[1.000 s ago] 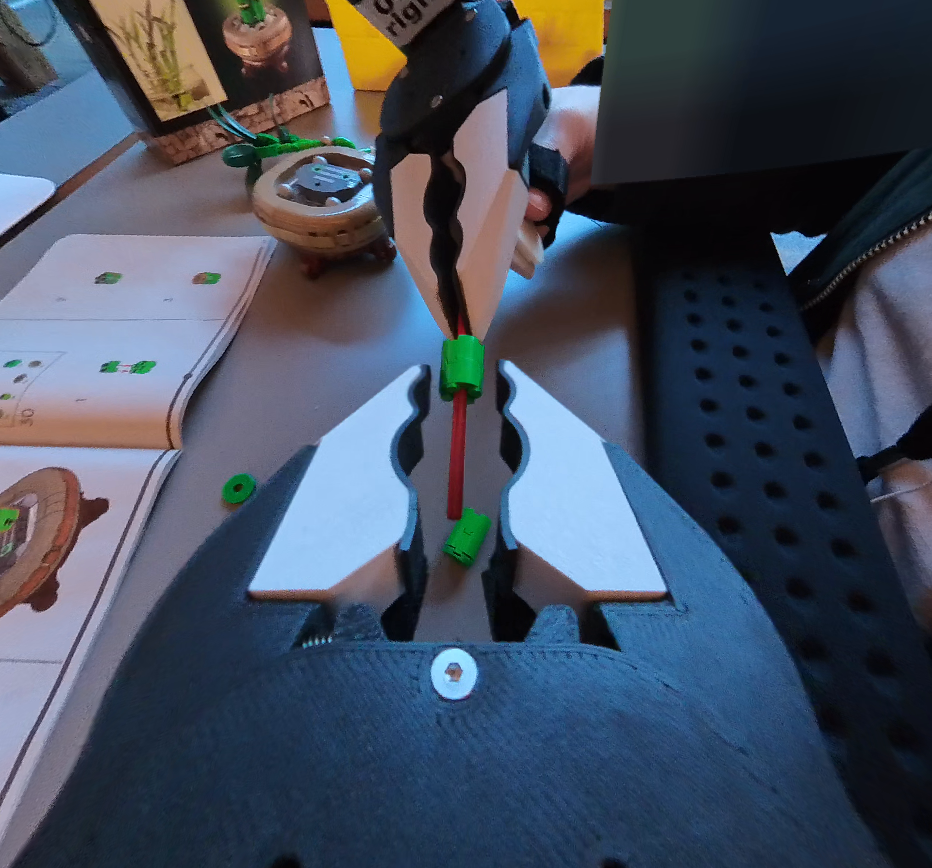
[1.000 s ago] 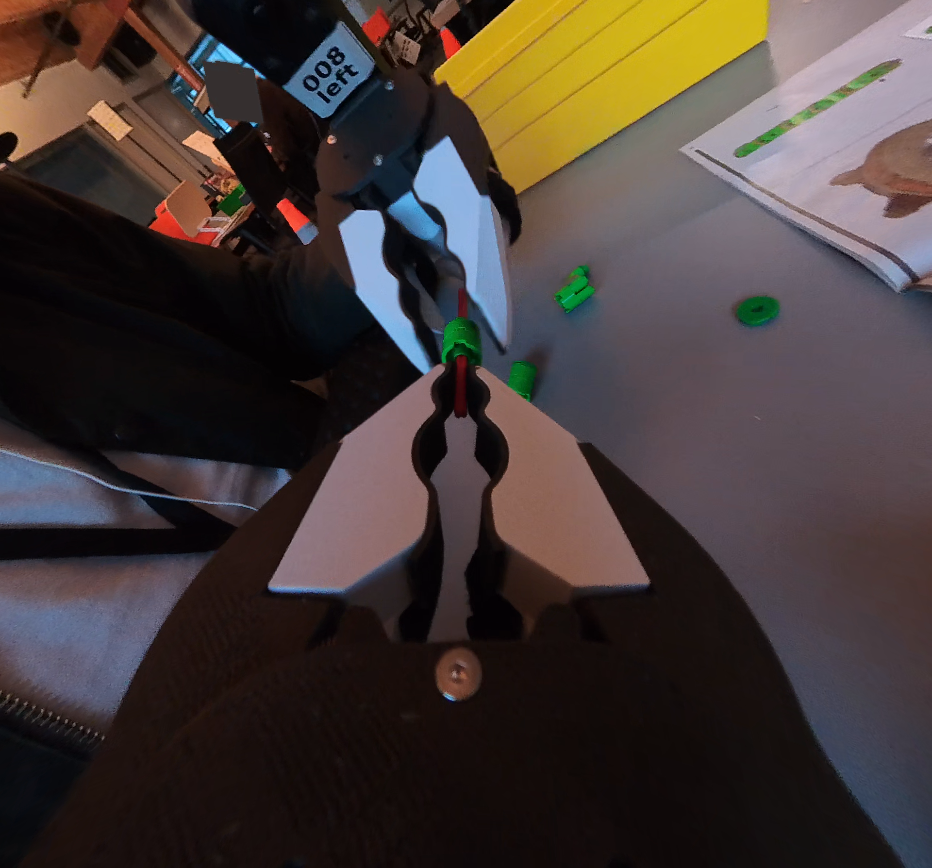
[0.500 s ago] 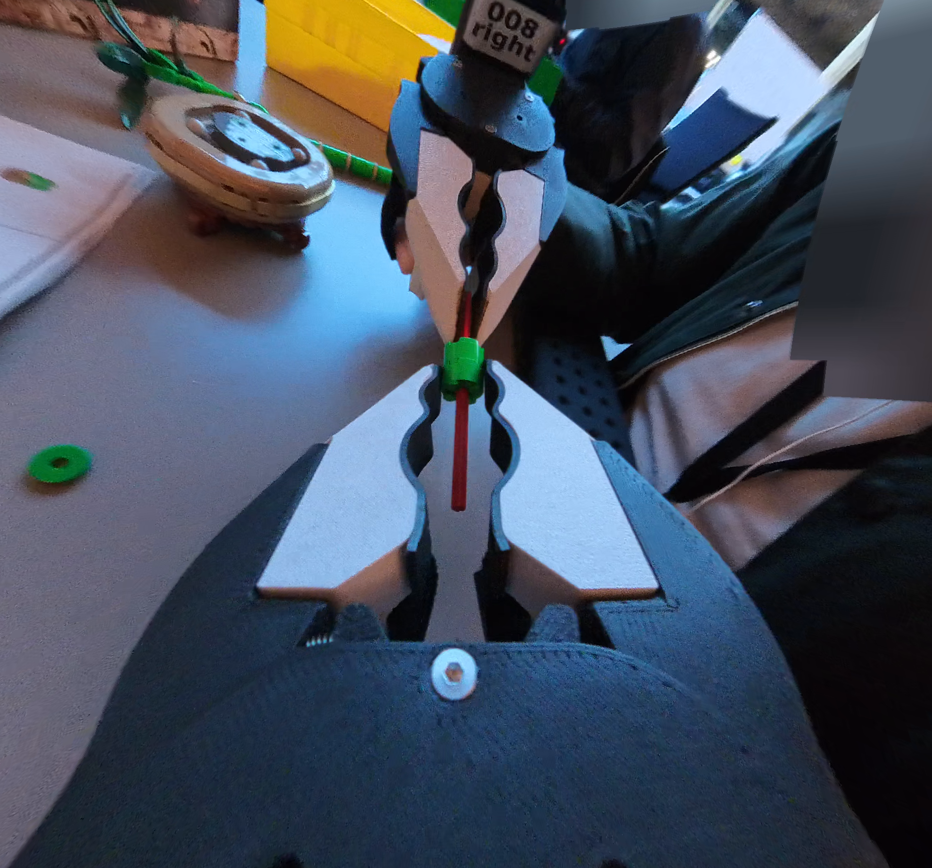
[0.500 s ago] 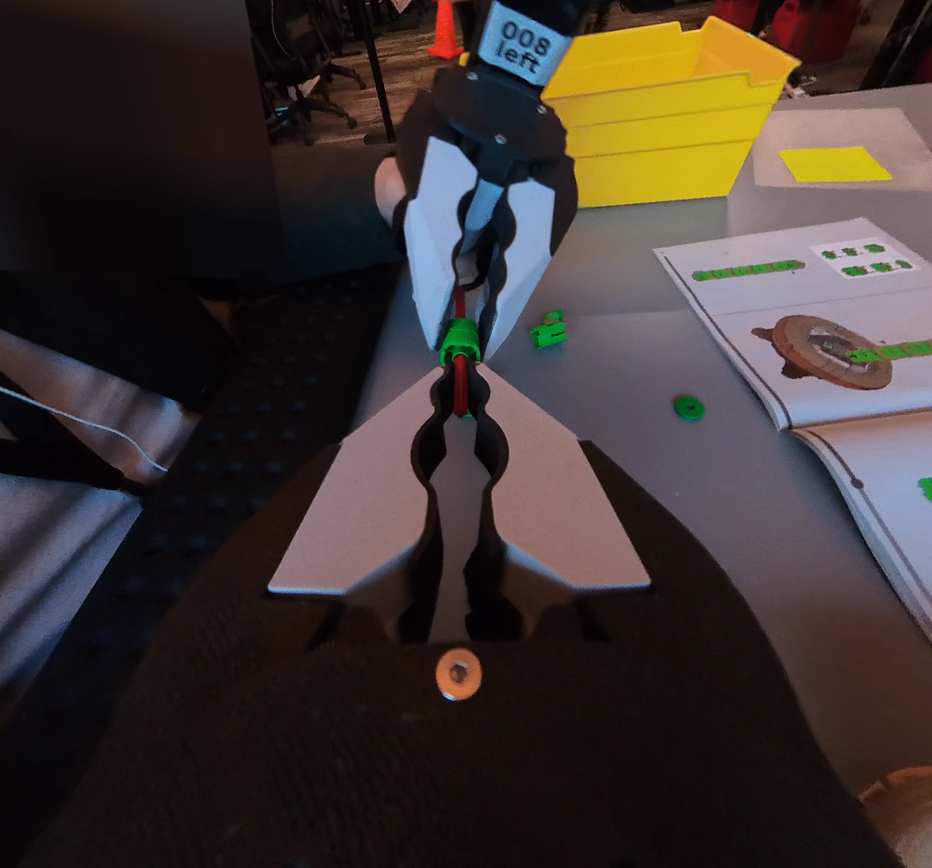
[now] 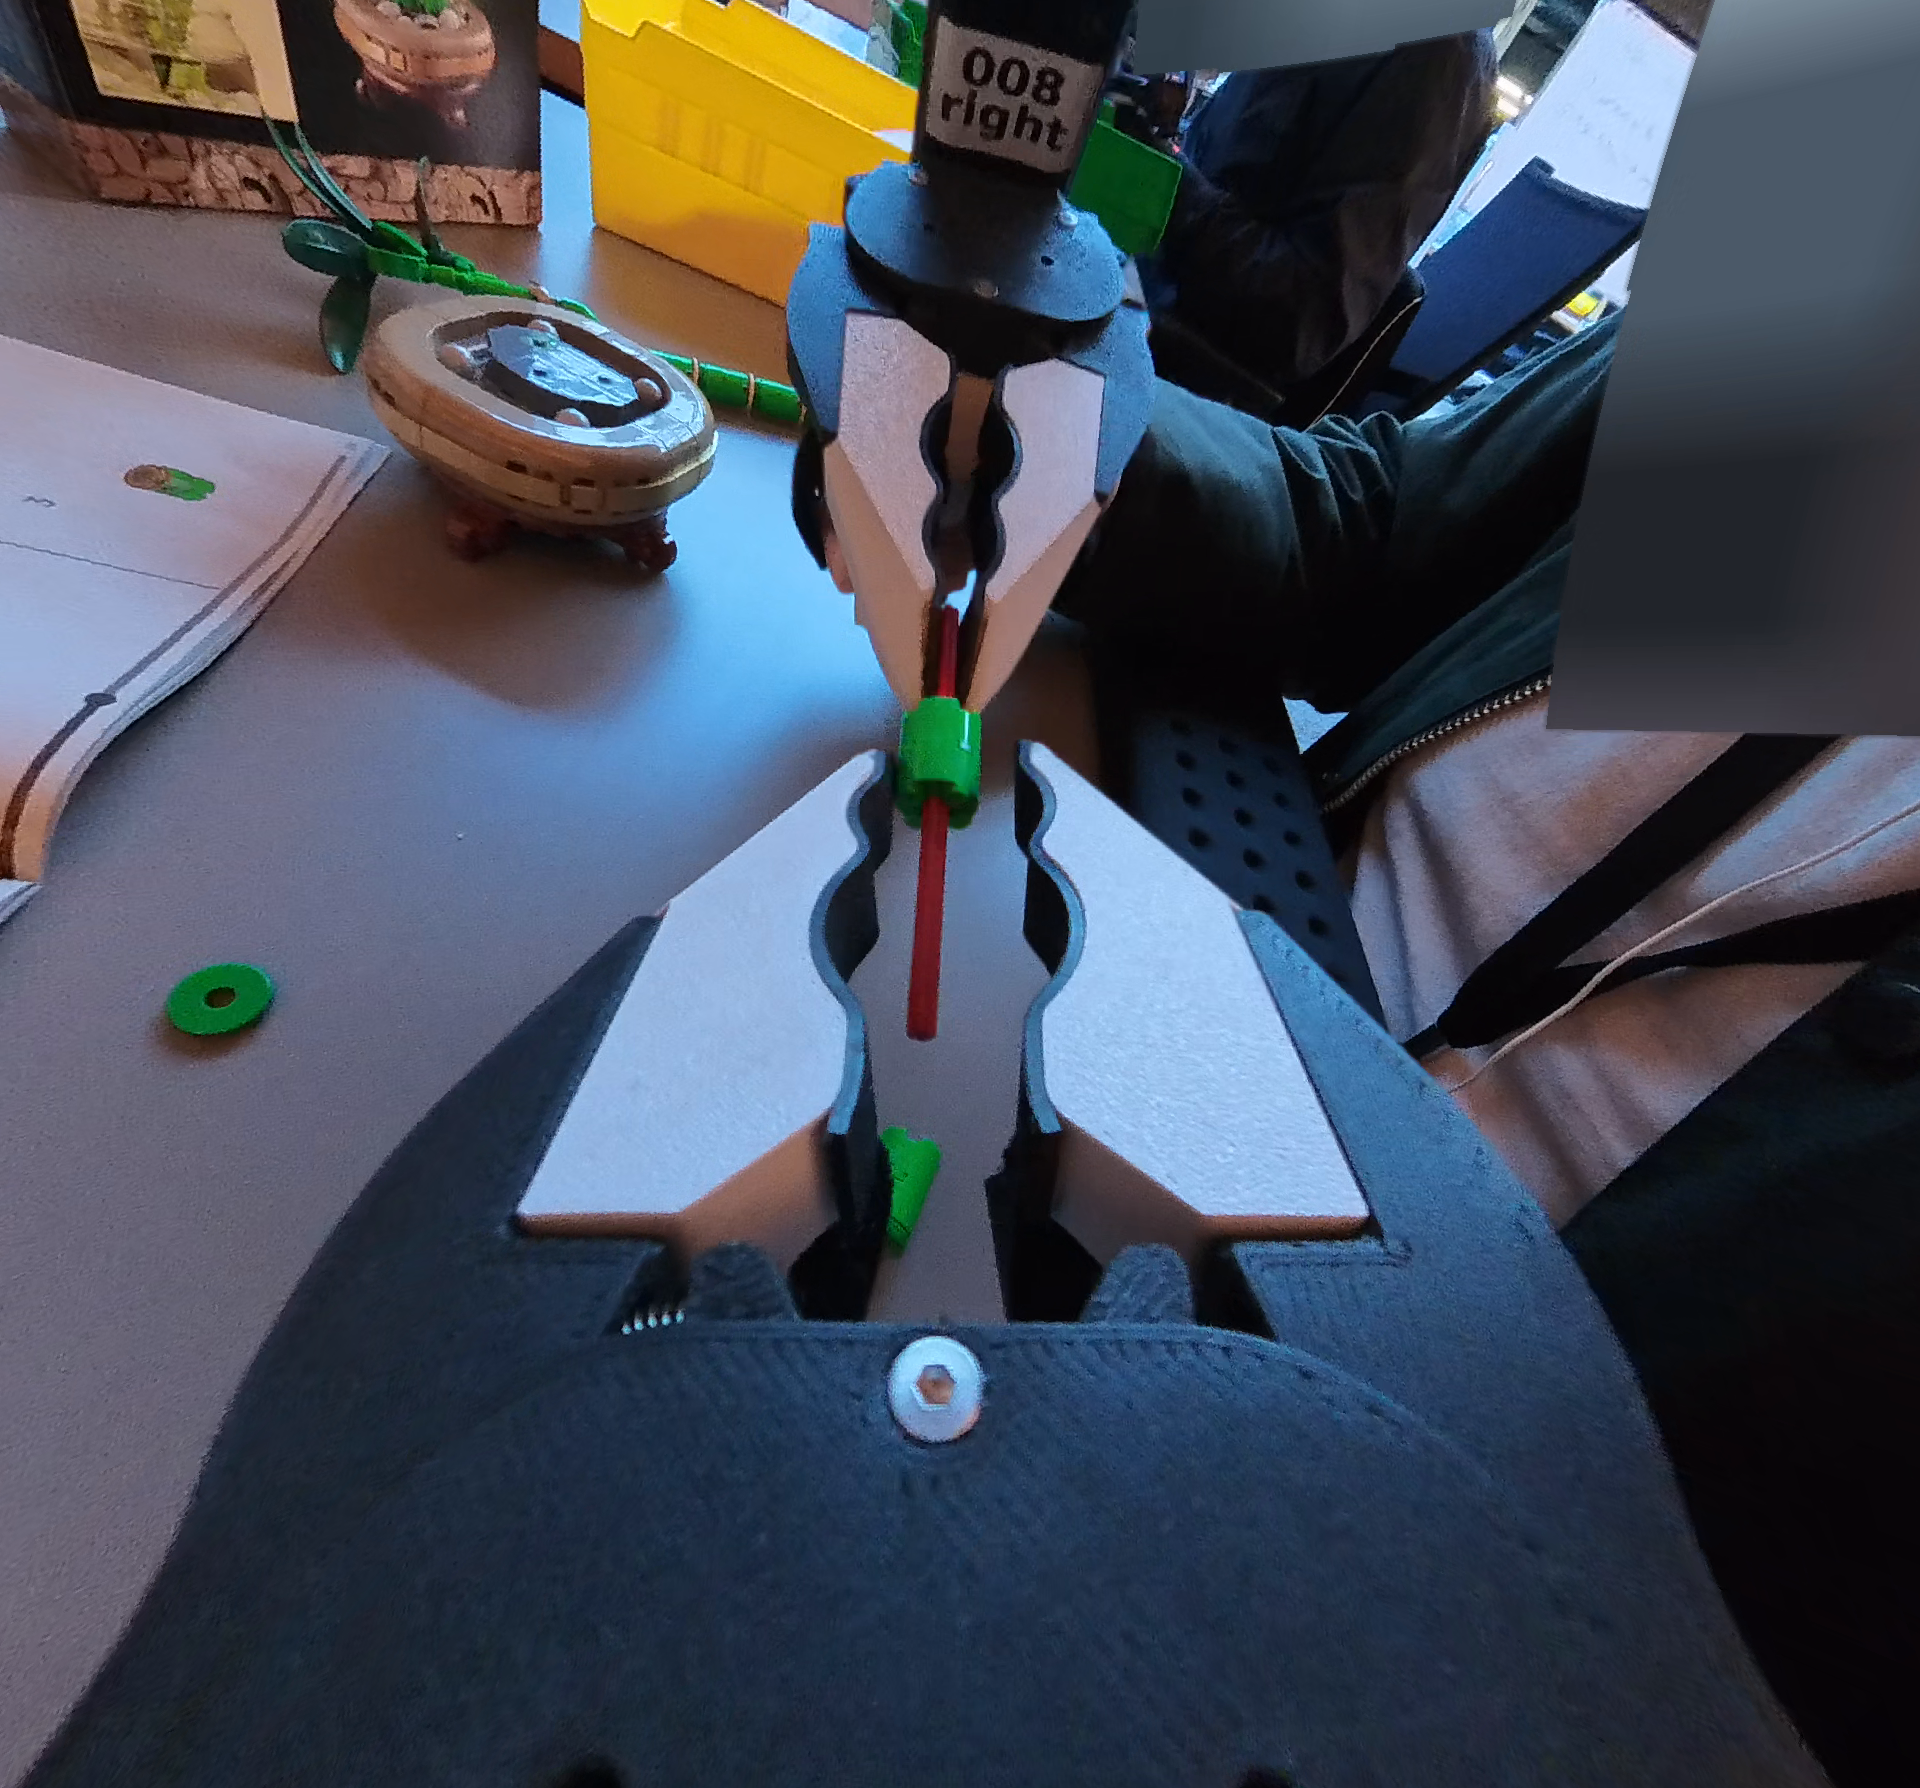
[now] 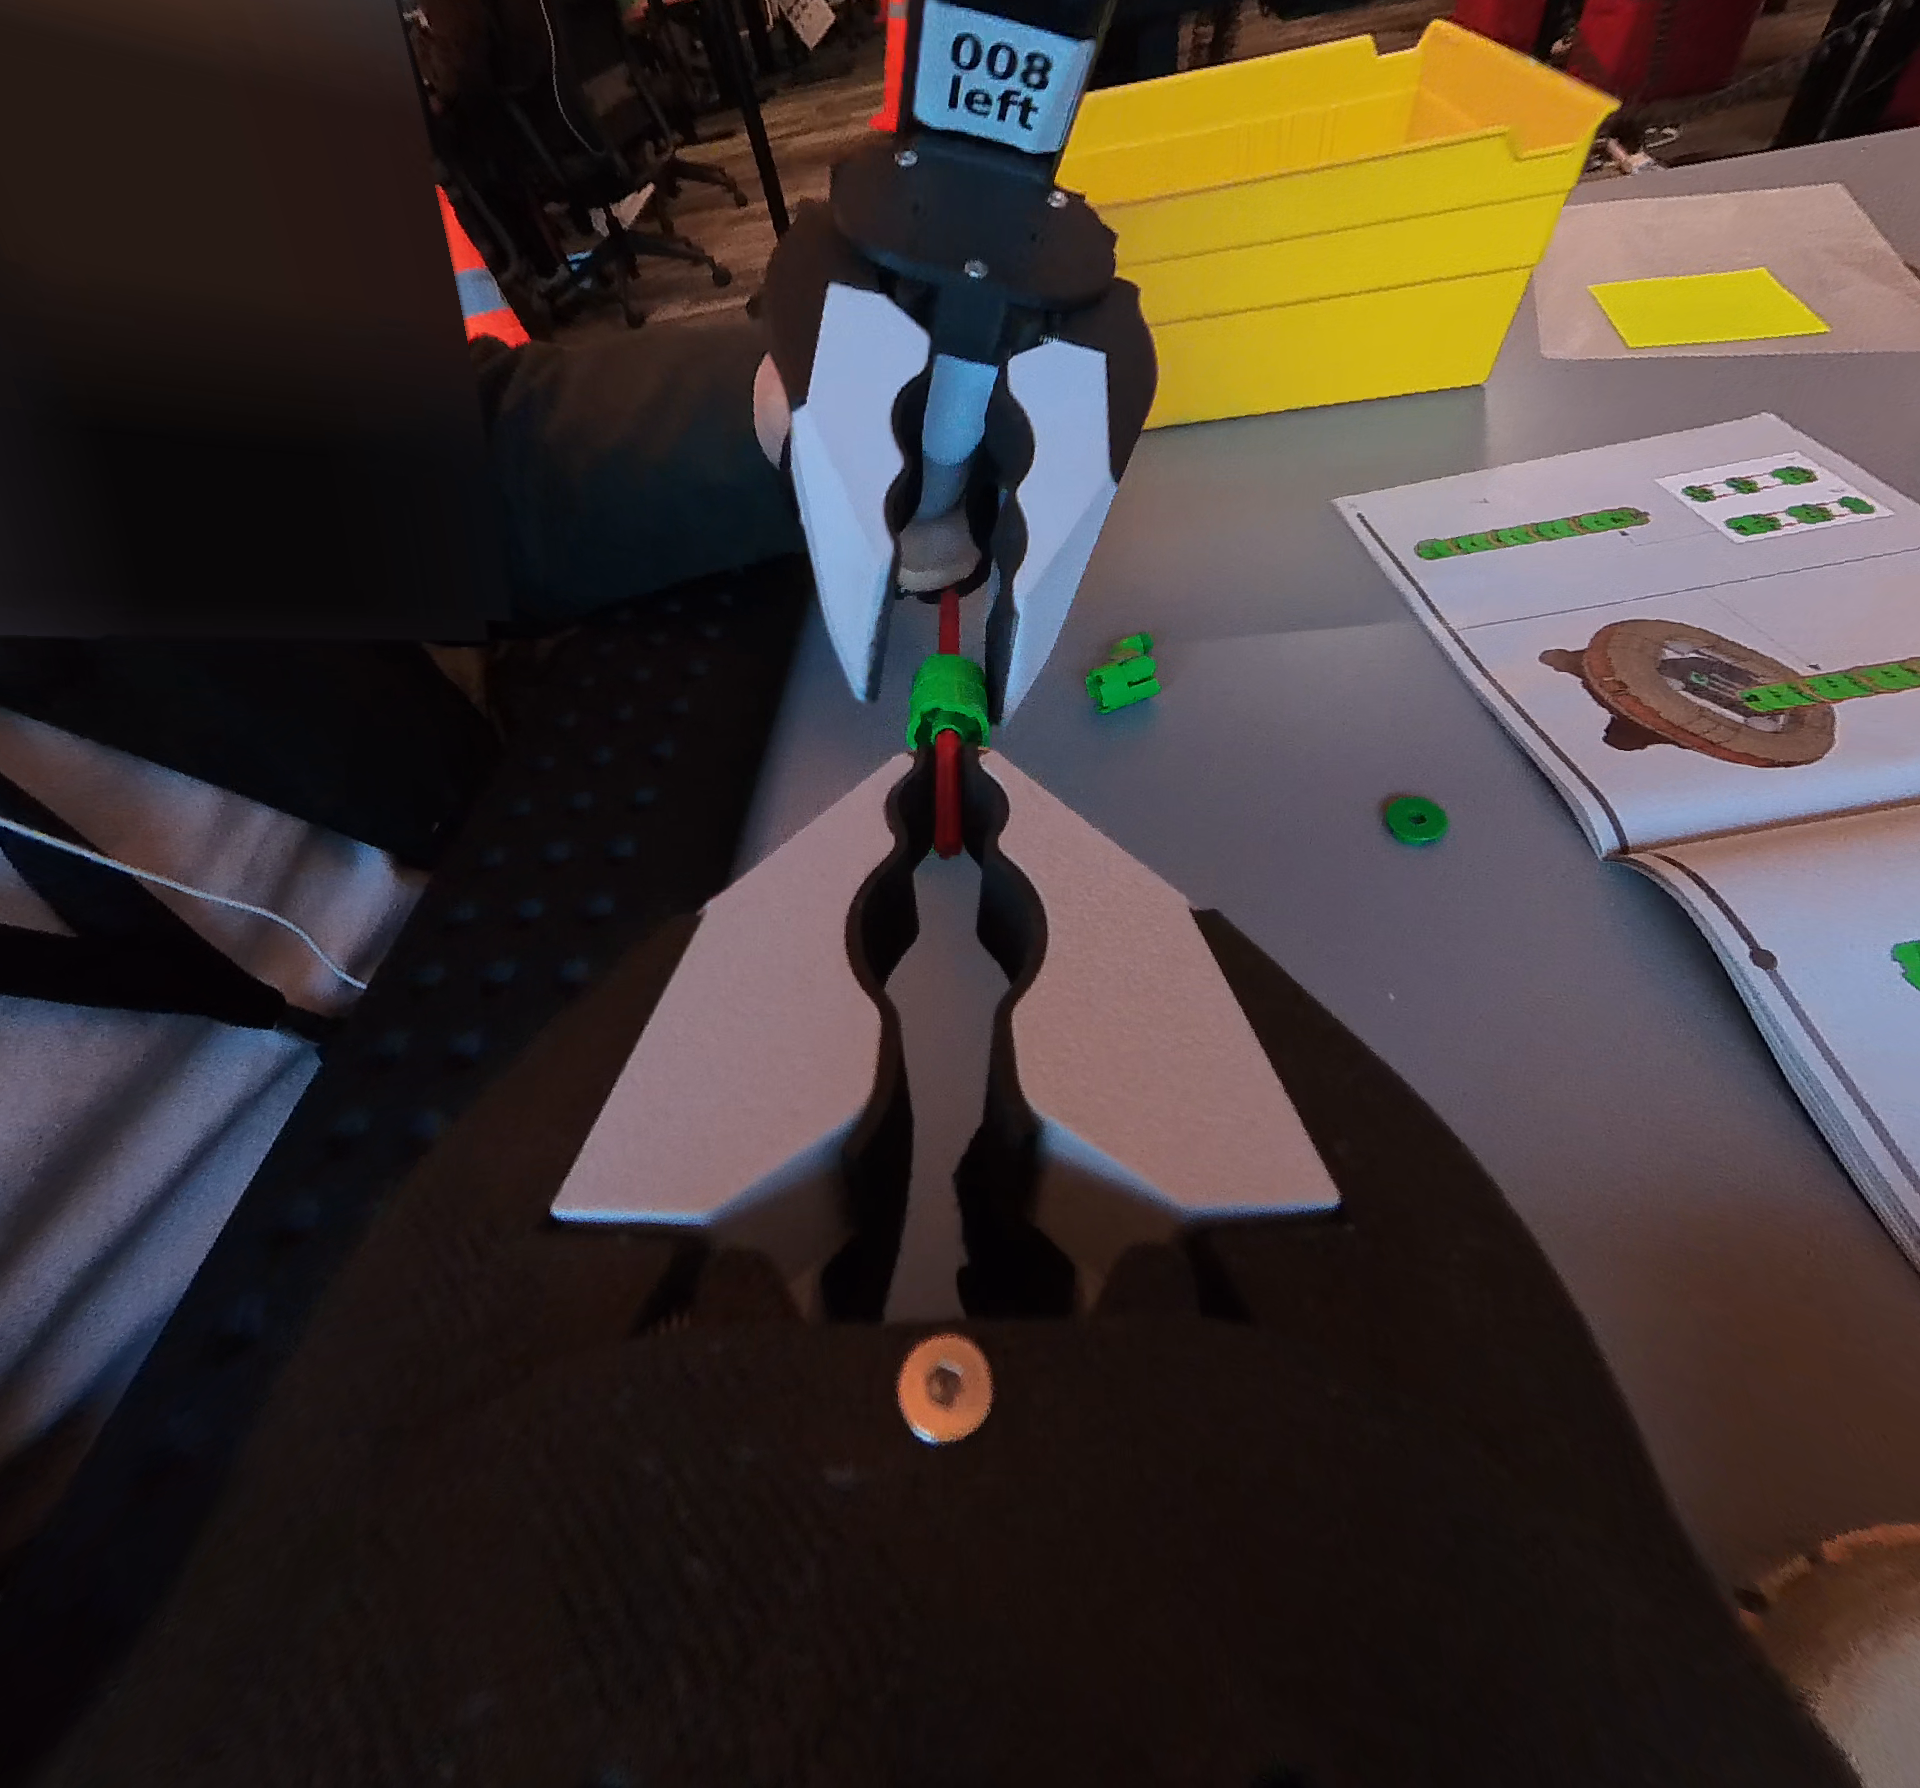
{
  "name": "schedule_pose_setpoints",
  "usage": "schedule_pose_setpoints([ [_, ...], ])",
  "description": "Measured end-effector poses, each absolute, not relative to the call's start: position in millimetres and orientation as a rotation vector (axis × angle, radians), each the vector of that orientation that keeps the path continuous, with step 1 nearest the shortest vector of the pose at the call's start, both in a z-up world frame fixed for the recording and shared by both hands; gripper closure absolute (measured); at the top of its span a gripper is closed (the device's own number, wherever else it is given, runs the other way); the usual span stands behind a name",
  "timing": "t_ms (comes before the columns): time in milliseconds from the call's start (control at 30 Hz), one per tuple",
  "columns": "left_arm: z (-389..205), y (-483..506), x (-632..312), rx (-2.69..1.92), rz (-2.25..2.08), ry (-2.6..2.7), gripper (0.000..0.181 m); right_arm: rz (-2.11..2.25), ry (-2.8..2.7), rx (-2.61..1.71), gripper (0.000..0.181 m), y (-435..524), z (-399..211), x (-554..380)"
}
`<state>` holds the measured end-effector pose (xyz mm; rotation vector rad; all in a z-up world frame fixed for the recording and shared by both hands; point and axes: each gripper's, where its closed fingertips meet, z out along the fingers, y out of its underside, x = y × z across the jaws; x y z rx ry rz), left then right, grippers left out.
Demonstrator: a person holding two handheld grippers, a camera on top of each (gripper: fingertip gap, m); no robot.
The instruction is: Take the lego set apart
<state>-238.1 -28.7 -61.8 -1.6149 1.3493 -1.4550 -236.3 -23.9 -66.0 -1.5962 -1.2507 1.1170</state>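
Note:
A thin red axle [image 5: 925,917] carries a green sleeve [image 5: 938,751] and is held in the air over the grey table [image 5: 436,803]. My right gripper [image 6: 943,767] is shut on one end of the axle [image 6: 948,808]; in the left wrist view it [image 5: 940,699] points down at me. My left gripper [image 5: 954,767] is open, its fingers standing on either side of the sleeve; the left finger touches it and the right leaves a gap. The right wrist view shows the left gripper [image 6: 935,699] around the sleeve [image 6: 945,694].
A loose green piece [image 6: 1120,673] and a green ring [image 5: 220,998] lie on the table. The brown pot base [image 5: 540,419], bamboo stalks [image 5: 727,377], set box [image 5: 270,24], yellow bin [image 6: 1330,221] and open booklet [image 6: 1662,595] stand around. A person sits at the table's edge. Less than 4 cm separates the two grippers' tips. The loose green piece [image 6: 1120,673] is about 12 cm from my left fingertips.
Half a second ago my left fingers pinched the green sleeve; now they stand slightly apart. My right gripper has kept its hold on the red axle. Both views have shifted a little.

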Motion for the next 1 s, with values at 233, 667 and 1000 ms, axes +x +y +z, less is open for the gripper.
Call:
schedule_pose_setpoints([
  [233,-67,-28,-239,-1.617,-1.387,1.383,0.166,1.119,-1.251,-1.601,0.178,-25,-67,-239],
  [667,-68,-35,-235,-1.546,-1.257,1.504,0.167,1.052,-1.358,-1.577,0.178,-32,-67,-232],
  [1000,-65,-39,-233,-1.551,-1.298,1.487,0.167,0.973,-1.409,-1.582,0.177,-35,-67,-226],
])
